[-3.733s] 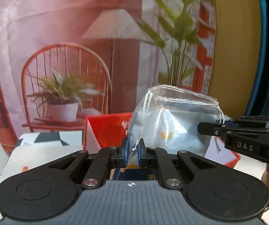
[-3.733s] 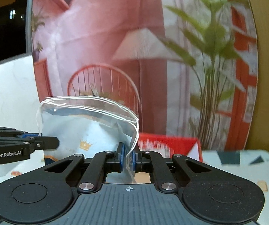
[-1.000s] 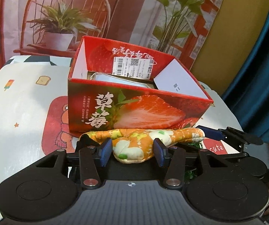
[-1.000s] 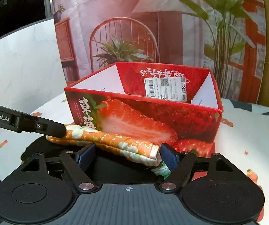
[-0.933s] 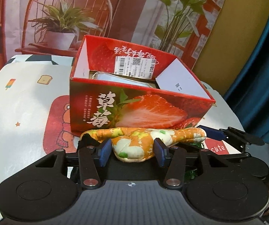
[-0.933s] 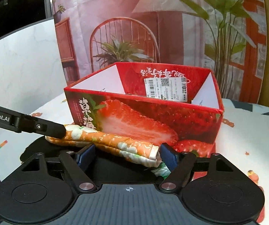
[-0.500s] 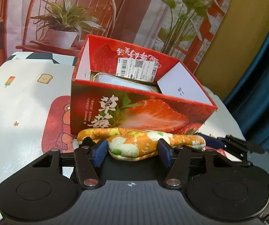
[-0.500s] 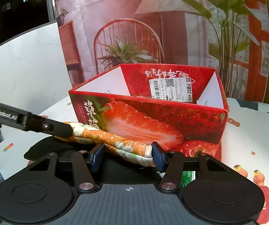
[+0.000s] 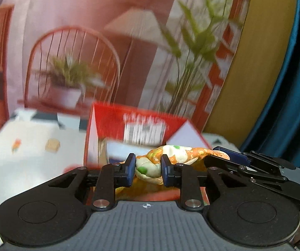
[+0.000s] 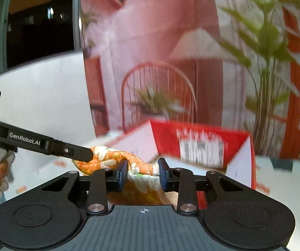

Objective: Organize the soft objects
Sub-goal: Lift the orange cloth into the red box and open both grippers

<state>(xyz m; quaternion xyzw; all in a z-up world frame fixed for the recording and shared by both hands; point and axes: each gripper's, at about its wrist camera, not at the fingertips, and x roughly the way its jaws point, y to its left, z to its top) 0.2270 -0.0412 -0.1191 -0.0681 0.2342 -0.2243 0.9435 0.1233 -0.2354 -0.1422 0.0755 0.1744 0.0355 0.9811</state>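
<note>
- Left wrist view: the left gripper (image 9: 146,168) has just been closing, and its blue pads now pinch one bunched end of the orange, floral-printed quilted cloth (image 9: 170,156).
- Right wrist view: the right gripper (image 10: 143,174) has likewise just been closing, and it is clamped on the other end of the same cloth (image 10: 116,159).
- Between the two tools the cloth hangs as a slack, twisted rope, in front of the open red cardboard box with a strawberry print (image 9: 129,121), roughly level with its rim and not yet inside.
- A pale flat item already lies in the box; it is too blurred to name.
- Judged by its folds, the cloth is light, limp and padded, not fragile; it will sag wherever unsupported.
- A hold at both ends suits it, since one grip alone would let the free end trail over the box wall.
- The quilting compresses, so a shallow pinch at the hem could slip; a deeper bite looks safer.
</note>
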